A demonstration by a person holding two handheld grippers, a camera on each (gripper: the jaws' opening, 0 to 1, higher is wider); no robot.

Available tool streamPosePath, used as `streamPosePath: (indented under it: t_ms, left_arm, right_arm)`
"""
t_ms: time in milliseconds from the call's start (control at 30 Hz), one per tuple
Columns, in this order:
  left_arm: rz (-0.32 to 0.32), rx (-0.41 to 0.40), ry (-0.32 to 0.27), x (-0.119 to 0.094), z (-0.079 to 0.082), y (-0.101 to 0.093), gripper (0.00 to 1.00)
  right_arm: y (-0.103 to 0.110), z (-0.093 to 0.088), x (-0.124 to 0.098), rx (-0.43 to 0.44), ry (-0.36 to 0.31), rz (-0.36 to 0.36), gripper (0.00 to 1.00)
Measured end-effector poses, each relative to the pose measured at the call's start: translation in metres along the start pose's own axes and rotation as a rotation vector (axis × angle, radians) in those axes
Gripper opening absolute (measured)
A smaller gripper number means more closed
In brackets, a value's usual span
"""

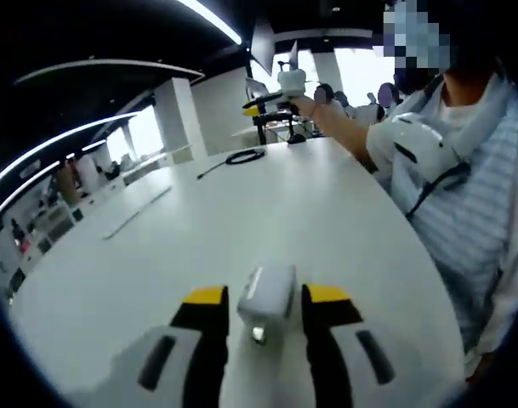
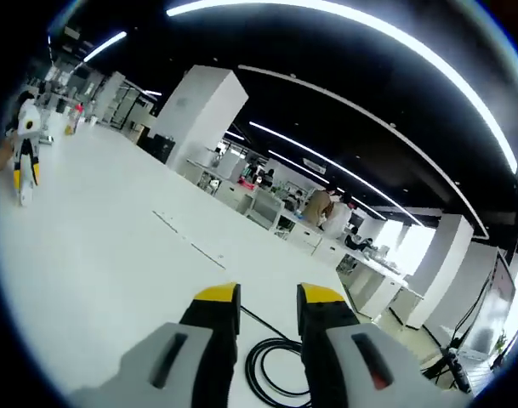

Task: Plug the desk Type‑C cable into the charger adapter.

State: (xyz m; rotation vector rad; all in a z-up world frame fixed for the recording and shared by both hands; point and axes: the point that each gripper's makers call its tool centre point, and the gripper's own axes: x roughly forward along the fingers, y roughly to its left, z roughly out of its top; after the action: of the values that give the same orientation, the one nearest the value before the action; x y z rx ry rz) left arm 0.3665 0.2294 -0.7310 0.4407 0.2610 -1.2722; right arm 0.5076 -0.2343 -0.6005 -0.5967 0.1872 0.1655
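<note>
My left claw (image 1: 267,316) grips the charger adapter (image 1: 266,297) while my right claw (image 2: 269,319) hangs open above the coiled cable (image 2: 271,370); grabbing mid-coil risks missing the plug.

White adapter (image 1: 267,297), black cable (image 2: 271,365)

Open-plan office, long white desk (image 2: 97,246), ceiling light strips (image 2: 369,30), white pillars (image 2: 195,106)
</note>
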Motion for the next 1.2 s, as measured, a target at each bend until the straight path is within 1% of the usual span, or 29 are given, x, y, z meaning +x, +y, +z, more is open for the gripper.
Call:
streamPosePath:
  t_ms: [33, 67, 100, 233, 267, 333, 367, 400, 467, 567, 600, 633, 667, 700, 733, 767, 800, 867, 933, 967, 1033, 1100, 1133, 1167, 1200]
  left_arm:
    - [0.003, 0.001, -0.001, -0.001, 0.000, 0.001, 0.33]
    - [0.007, 0.001, -0.003, -0.001, 0.000, 0.002, 0.33]
    - [0.011, 0.001, -0.005, -0.002, 0.000, 0.002, 0.33]
    - [0.013, -0.005, -0.021, -0.002, 0.003, 0.001, 0.33]
    - [0.013, -0.006, -0.022, -0.001, 0.003, 0.001, 0.33]
    - [0.018, -0.009, -0.019, 0.000, 0.002, 0.002, 0.32]
    - [0.020, -0.011, -0.015, 0.000, 0.001, 0.003, 0.32]
    - [0.019, -0.012, -0.013, 0.000, 0.000, 0.003, 0.32]
    - [0.018, -0.019, -0.009, 0.000, -0.001, 0.003, 0.32]
    - [0.013, -0.026, -0.011, -0.001, -0.002, 0.002, 0.32]
    - [0.010, -0.030, -0.014, 0.000, -0.002, 0.002, 0.32]
    - [0.009, -0.033, -0.015, -0.001, -0.002, 0.002, 0.32]
    - [0.007, -0.037, -0.019, -0.001, -0.002, 0.002, 0.32]
    - [0.004, -0.040, -0.021, -0.002, -0.003, 0.002, 0.32]
    - [0.003, -0.045, -0.021, -0.002, -0.003, 0.002, 0.32]
    - [0.002, -0.047, -0.020, -0.003, -0.004, 0.002, 0.32]
    - [0.000, -0.050, -0.018, -0.003, -0.005, 0.002, 0.32]
    - [-0.002, -0.055, -0.017, -0.003, -0.006, 0.002, 0.33]
    - [-0.009, -0.066, -0.020, -0.003, -0.007, 0.001, 0.33]
    - [-0.010, -0.072, -0.020, -0.003, -0.007, 0.000, 0.33]
    - [-0.013, -0.077, -0.021, -0.004, -0.007, 0.000, 0.33]
    - [-0.014, -0.083, -0.022, -0.005, -0.008, 0.000, 0.33]
    - [-0.015, -0.083, -0.022, -0.005, -0.007, 0.000, 0.33]
    - [-0.017, -0.086, -0.023, -0.005, -0.008, 0.000, 0.33]
    - [-0.018, -0.089, -0.023, -0.004, -0.008, 0.000, 0.34]
  right_arm:
    - [-0.004, -0.007, 0.011, -0.038, 0.042, 0.015, 0.26]
    - [-0.007, -0.013, 0.017, -0.054, 0.074, 0.025, 0.26]
    - [-0.010, -0.016, 0.021, -0.071, 0.095, 0.031, 0.26]
    - [-0.012, -0.035, 0.048, -0.156, 0.189, 0.146, 0.26]
    - [-0.015, -0.043, 0.053, -0.169, 0.234, 0.155, 0.26]
    - [-0.016, -0.059, 0.066, -0.217, 0.300, 0.198, 0.26]
    - [-0.016, -0.068, 0.071, -0.214, 0.343, 0.221, 0.26]
    - [-0.009, -0.077, 0.074, -0.240, 0.374, 0.250, 0.26]
    - [-0.008, -0.092, 0.082, -0.289, 0.435, 0.292, 0.25]
    - [-0.002, -0.110, 0.089, -0.344, 0.512, 0.352, 0.25]
    - [-0.006, -0.115, 0.093, -0.356, 0.542, 0.360, 0.25]
    - [-0.007, -0.118, 0.096, -0.368, 0.552, 0.372, 0.25]
    - [-0.006, -0.125, 0.097, -0.381, 0.593, 0.411, 0.25]
    - [-0.008, -0.128, 0.099, -0.392, 0.605, 0.421, 0.25]
    - [-0.010, -0.133, 0.103, -0.387, 0.611, 0.449, 0.25]
    - [-0.011, -0.136, 0.106, -0.364, 0.614, 0.469, 0.25]
    - [-0.010, -0.138, 0.105, -0.363, 0.611, 0.465, 0.25]
    - [-0.009, -0.142, 0.107, -0.336, 0.607, 0.495, 0.25]
    - [-0.013, -0.147, 0.110, -0.333, 0.611, 0.510, 0.26]
    - [-0.013, -0.152, 0.110, -0.335, 0.627, 0.535, 0.27]
    - [-0.014, -0.158, 0.111, -0.341, 0.642, 0.561, 0.28]
    - [-0.008, -0.161, 0.109, -0.356, 0.651, 0.576, 0.29]
    - [-0.004, -0.163, 0.109, -0.359, 0.658, 0.600, 0.28]
    - [-0.002, -0.166, 0.108, -0.362, 0.673, 0.616, 0.28]
    - [-0.006, -0.169, 0.112, -0.371, 0.694, 0.627, 0.28]
